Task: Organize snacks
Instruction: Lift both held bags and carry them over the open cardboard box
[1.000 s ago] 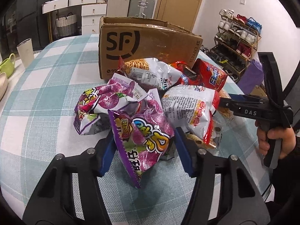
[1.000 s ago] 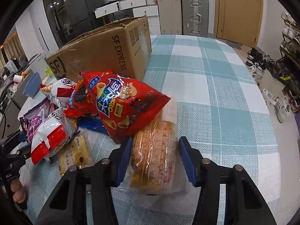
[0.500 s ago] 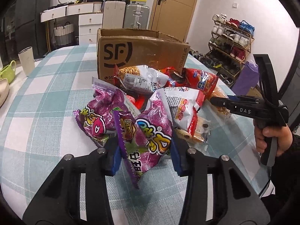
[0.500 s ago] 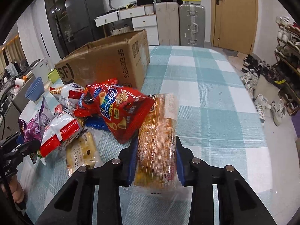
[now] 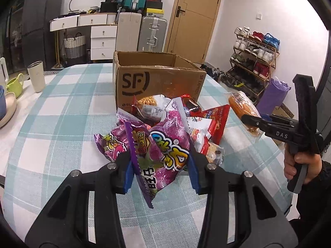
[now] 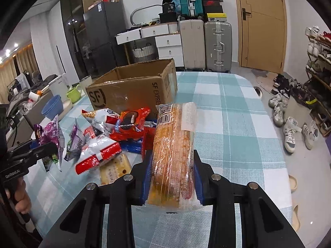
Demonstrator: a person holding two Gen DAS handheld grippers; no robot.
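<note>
Purple snack bag: a crinkled purple foil packet (image 5: 163, 157) with bright cartoon lettering, low centre of the left wrist view, lifted clear of the checked cloth and tilted.
Left gripper: black two-finger gripper with blue pads (image 5: 160, 170), closed tight on the purple snack bag; both pads press its sides.
Bread pack: a long orange loaf in clear plastic wrap (image 6: 174, 150), centre of the right wrist view, pointing away from the camera towards the box, raised off the table.
Right gripper: black gripper with blue pads (image 6: 171, 178), clamped on the near end of the bread pack; in the left wrist view it shows at right, held by a hand (image 5: 300, 165).
Snack pile: a second purple packet (image 5: 111, 144), a white-and-red bag (image 6: 97, 150), a red biscuit bag (image 6: 132, 122) and a yellow cracker pack (image 6: 114, 168) lie heaped on the cloth just in front of the box.
Cardboard box: an open brown carton printed SF (image 5: 157, 80), upright, upper centre, behind the pile.
Table: teal-and-white checked cloth (image 6: 227, 107).
Left edge: cream tumbler (image 5: 37, 76) and lime green mug (image 5: 14, 83).
</note>
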